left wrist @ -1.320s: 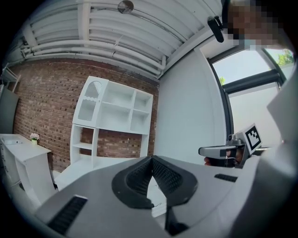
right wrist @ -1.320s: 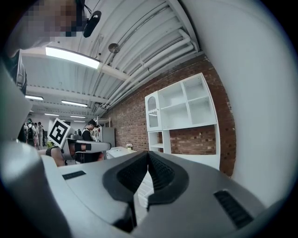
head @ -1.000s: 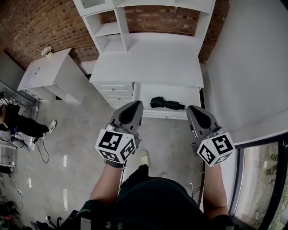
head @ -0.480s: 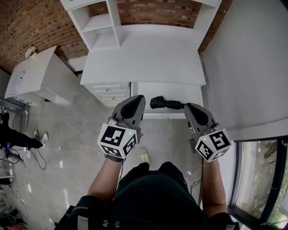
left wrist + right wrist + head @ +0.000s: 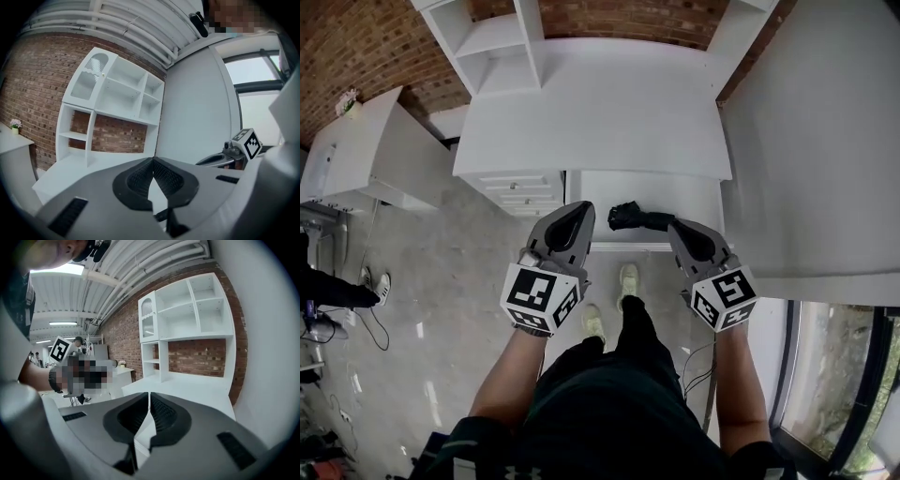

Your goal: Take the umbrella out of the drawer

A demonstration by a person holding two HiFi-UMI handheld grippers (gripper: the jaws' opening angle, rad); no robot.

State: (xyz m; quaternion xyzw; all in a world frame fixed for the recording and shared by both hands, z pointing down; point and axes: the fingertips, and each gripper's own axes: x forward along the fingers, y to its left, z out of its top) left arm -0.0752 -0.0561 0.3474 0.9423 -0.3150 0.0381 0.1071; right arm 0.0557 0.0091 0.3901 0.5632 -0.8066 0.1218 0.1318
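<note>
Since the earlier frame both tools have advanced toward the open drawer [image 5: 694, 192], and one of the wearer's shoes [image 5: 628, 277] has stepped up close to the drawer's front edge.

Left tool [image 5: 580, 208]: jaws together, nothing between them, tip over the drawer's front left corner. Right tool [image 5: 674, 226]: jaws together, nothing between them, tip over the drawer's front edge. In the head view it overlaps the right end of the umbrella [image 5: 636, 217]; contact cannot be confirmed.

The umbrella is black, folded, and lies crosswise in the drawer, close to the front edge and about midway along it.

The surface [image 5: 600, 112] is white and bare, with the drawer pulled out from under its front edge. A stack of small drawers [image 5: 520, 187] sits below its front left corner, all closed. A white shelf unit [image 5: 487, 42] rises from the rear edge of the surface against a brick wall [image 5: 366, 47].

A plain white wall [image 5: 816, 141] borders the right edge of the surface. A low white cabinet [image 5: 356, 155] stands well apart to the left on the grey concrete floor [image 5: 450, 281]. A window [image 5: 839, 375] occupies the lower right.
</note>
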